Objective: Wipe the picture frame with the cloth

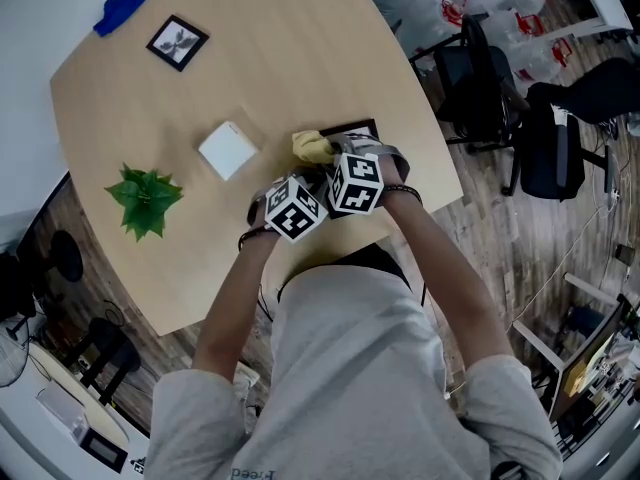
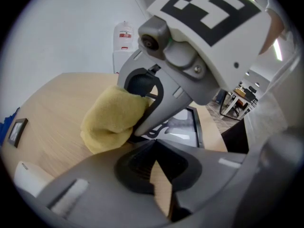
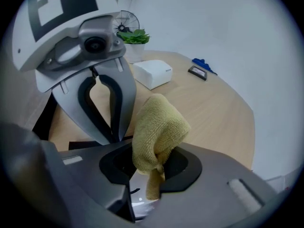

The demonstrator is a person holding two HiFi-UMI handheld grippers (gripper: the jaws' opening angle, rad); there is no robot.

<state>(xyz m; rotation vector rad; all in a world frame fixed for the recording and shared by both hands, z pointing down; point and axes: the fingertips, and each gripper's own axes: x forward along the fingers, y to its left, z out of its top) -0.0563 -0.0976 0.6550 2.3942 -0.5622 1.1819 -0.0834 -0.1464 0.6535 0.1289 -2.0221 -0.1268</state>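
Right fingers [image 3: 214, 194] tight on cloth [image 3: 159, 125]

Right gripper [image 2: 142, 120] holds a bunched yellow cloth [image 2: 111, 120] at the edge of the black picture frame [image 2: 187, 127] on the wooden table [image 2: 52, 113]. Left gripper [image 2: 154, 150] jaws meet.
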